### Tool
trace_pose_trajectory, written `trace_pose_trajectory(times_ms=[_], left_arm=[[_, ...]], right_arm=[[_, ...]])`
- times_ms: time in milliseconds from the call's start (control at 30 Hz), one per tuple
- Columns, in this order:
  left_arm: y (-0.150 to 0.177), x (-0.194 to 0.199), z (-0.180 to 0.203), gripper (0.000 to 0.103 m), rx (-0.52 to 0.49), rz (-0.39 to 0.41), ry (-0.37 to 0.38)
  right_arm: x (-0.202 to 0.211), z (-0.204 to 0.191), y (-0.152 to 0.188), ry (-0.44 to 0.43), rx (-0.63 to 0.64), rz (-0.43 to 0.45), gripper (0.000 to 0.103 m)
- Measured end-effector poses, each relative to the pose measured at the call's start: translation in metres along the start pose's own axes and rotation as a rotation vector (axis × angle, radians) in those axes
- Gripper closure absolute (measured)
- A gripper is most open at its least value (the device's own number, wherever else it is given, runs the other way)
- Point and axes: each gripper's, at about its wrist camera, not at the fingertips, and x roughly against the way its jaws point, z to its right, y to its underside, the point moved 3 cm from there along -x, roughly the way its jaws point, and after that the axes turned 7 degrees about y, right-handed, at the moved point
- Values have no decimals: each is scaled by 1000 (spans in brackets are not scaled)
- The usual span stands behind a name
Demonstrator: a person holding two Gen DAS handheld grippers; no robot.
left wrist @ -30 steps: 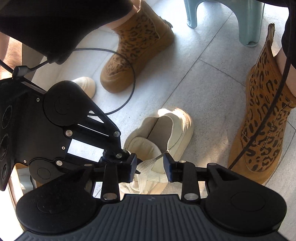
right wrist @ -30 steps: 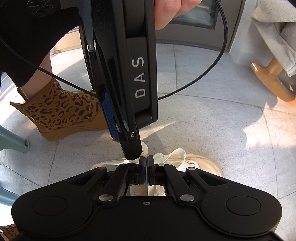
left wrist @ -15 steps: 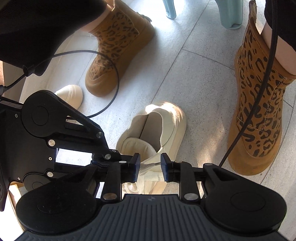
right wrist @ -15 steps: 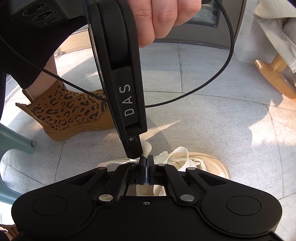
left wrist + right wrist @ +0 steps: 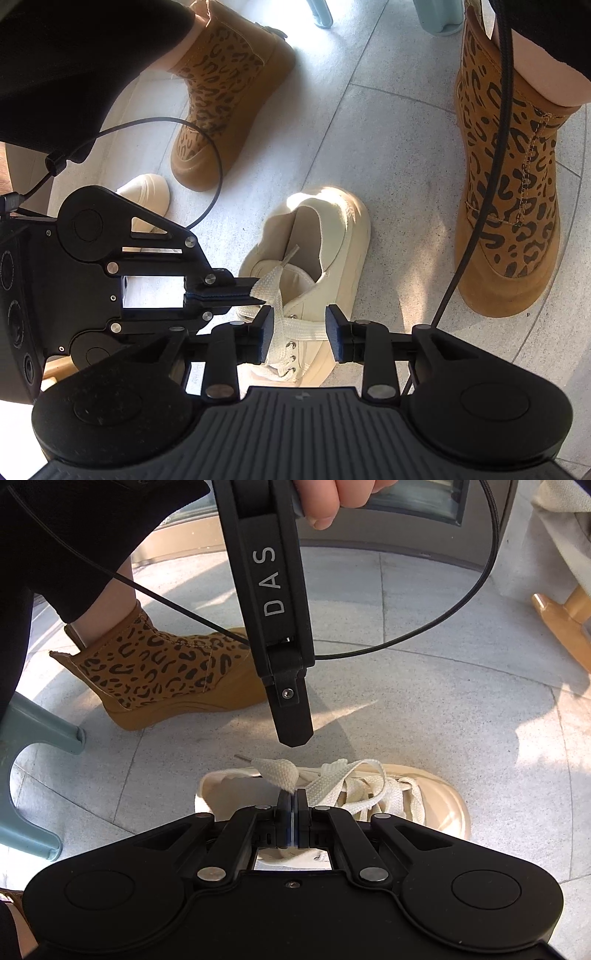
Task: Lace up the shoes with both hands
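A cream shoe (image 5: 314,258) is seen lying on a grey tiled floor (image 5: 388,147), directly below two hand-held grippers. In the left wrist view, the left gripper (image 5: 300,328) is shown with its jaws opening; a flat band of cream lace (image 5: 303,328) that crosses the shoe's eyelets lies between the jaws, and the pads are not pressed on it. Just beside it, the right gripper (image 5: 255,293) is clamped tight on the free end of the lace, whose stiff tip sticks up over the shoe's opening.

In the right wrist view, the right gripper (image 5: 292,794) is again shown pinched closed on that lace end (image 5: 280,771), with loose loops of lace spread across the shoe (image 5: 436,794) behind it. Above the shoe, one black finger (image 5: 291,709) of the left gripper hangs clear of the lace, and the handle is held by a hand (image 5: 332,498) at the top edge.

Farther off, two leopard-print boots (image 5: 221,92) are worn by a person, one on each side of the shoe. A second cream shoe (image 5: 147,192) is partly hidden behind the right gripper. The legs of a pale blue stool (image 5: 29,768) are seen at the edge.
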Motion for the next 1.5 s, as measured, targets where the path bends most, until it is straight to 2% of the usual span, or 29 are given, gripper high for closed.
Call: trace_pose_trajectory(times_ms=[267,500,633,867,1000,1100,1167,1333,1500], left_arm=[[-9,-3,-2,73,-19,37,-27],[-15,-4,-7,74,13,78,-33],[-15,-6,-7,80,14,75,-28],[-15,-6,-14,94,93,80,-6],[-17,-4,-18,97,156,88,-8],[-17,-1,-22,98,229,84,-22],[-15,2,-25,98,297,78,-28],[1,18,-32,99,630,62,-62],[18,28,-38,100,919,64,-94]], right_arm=[[-2,15,-8,-36,-27,55,103],[-2,23,-8,-39,-48,70,103],[-4,23,-9,-53,-64,86,103],[-5,23,-6,-53,-59,76,103],[-5,23,-5,-46,-61,71,102],[-2,22,-4,-31,-79,66,101],[2,23,-2,-19,-115,67,95],[11,26,11,33,-239,73,81],[10,25,27,121,-371,31,80]])
